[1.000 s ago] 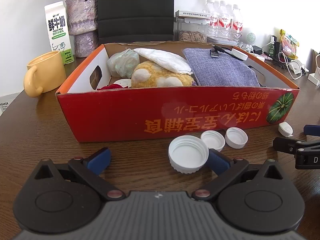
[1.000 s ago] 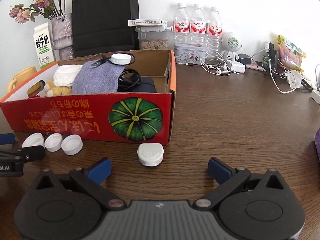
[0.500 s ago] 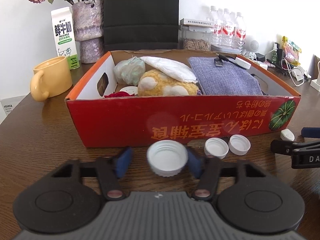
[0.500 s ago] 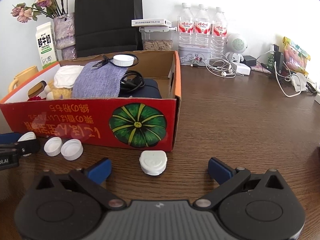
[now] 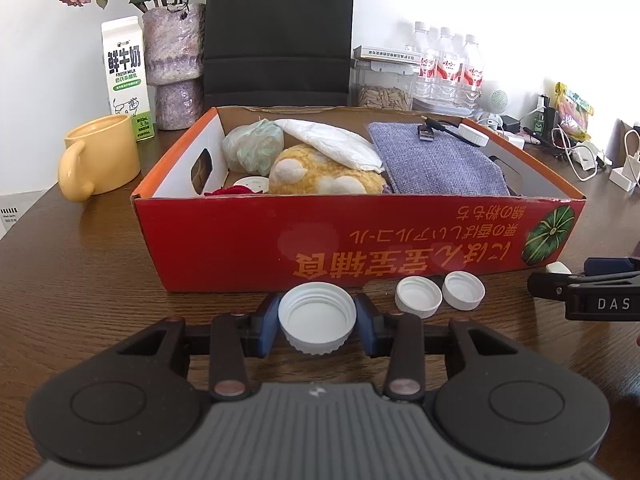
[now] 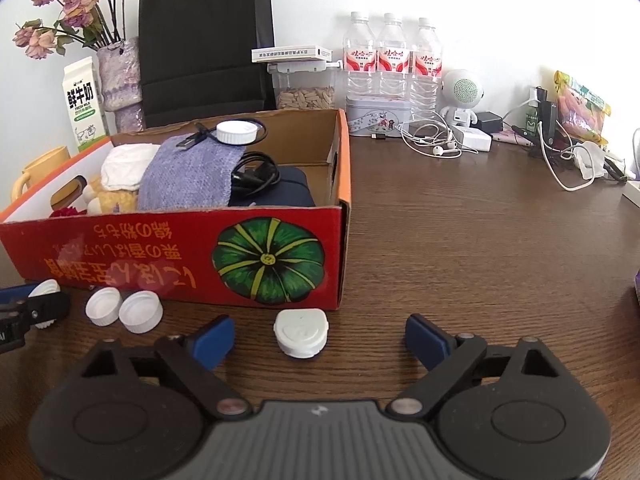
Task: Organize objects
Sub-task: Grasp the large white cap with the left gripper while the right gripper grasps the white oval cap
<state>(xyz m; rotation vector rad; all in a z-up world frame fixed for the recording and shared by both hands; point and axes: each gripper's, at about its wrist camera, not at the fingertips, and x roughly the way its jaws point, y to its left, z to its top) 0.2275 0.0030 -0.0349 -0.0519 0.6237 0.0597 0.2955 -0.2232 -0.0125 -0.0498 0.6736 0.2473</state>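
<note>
Four loose white plastic caps lay on the wooden table along the front wall of the red cardboard box (image 5: 248,240). The large ribbed cap (image 5: 317,317), round and open side up, sat between the blue pads of the left gripper (image 5: 317,322), whose jaws were closing, with both pads against the cap's rim. Two small round caps (image 5: 418,296), also open side up, lay touching each other just to its right. The fourth, a flat-topped cap (image 6: 301,332) with an embossed top, lay by the box's front right corner, between the widely spread fingers of the right gripper (image 6: 320,340); its jaws were closing, with neither pad touching the cap.

Inside the box were a grey-blue woven cloth (image 5: 432,164), a fuzzy yellow plush toy (image 5: 320,172) and another white cap (image 6: 237,133).

A second earlier the left jaws had stood wide, with the large cap beside the right finger; now they flanked it. The right jaws had narrowed slightly.
</note>
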